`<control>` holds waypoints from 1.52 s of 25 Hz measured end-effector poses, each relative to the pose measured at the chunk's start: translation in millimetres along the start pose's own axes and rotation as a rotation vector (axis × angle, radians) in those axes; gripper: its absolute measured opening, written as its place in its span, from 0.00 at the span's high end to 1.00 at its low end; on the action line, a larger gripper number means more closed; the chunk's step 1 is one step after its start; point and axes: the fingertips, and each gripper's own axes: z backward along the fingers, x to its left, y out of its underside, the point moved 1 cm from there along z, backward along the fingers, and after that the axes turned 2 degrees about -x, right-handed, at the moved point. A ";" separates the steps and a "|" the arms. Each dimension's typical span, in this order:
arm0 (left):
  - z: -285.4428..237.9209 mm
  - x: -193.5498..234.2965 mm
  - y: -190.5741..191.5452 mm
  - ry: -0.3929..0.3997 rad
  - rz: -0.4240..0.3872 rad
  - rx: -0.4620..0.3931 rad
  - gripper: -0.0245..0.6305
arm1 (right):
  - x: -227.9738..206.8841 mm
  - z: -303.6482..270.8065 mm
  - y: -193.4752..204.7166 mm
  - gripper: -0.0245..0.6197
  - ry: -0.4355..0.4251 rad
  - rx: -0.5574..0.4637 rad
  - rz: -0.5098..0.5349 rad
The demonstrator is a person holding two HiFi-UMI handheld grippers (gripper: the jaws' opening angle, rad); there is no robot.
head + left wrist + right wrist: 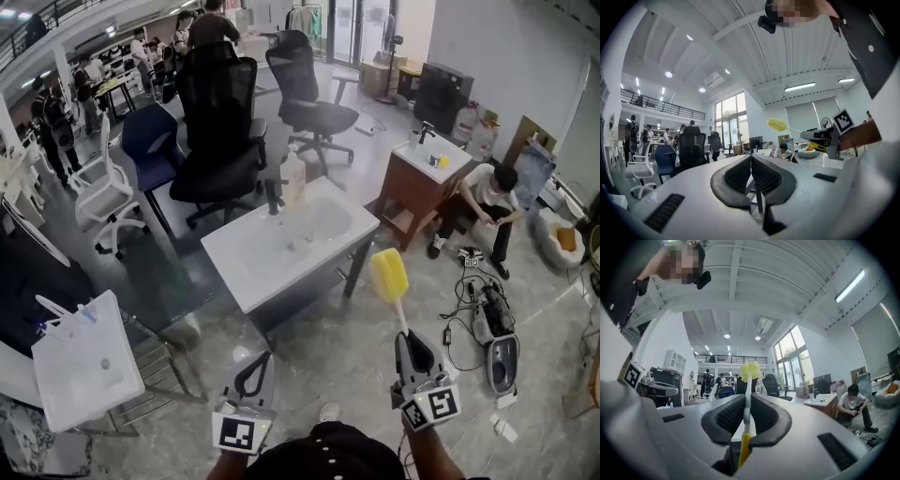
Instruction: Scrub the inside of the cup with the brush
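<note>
Right hand-held gripper (406, 339): jaws clamped on the handle of the yellow sponge brush (388, 275), head pointing forward. Left hand-held gripper (259, 360): jaws fully together, empty. What looks like a clear cup (305, 228) stands in the basin near the table's (246, 272) far edge, well apart from both. Judged: scrubbing not begun; approach, steadying the cup and brushing all remain.
</note>
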 end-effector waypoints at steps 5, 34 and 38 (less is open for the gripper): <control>-40.3 -2.2 -0.9 -0.011 -0.006 -0.001 0.92 | -31.2 -27.3 0.6 0.89 -0.015 -0.005 -0.004; -177.3 48.6 32.4 -0.039 0.052 0.053 0.92 | -109.3 -152.9 35.7 0.89 -0.024 0.029 -0.013; -212.3 78.0 35.1 -0.037 0.047 0.035 0.92 | -117.8 -195.9 37.0 0.89 -0.022 0.015 -0.001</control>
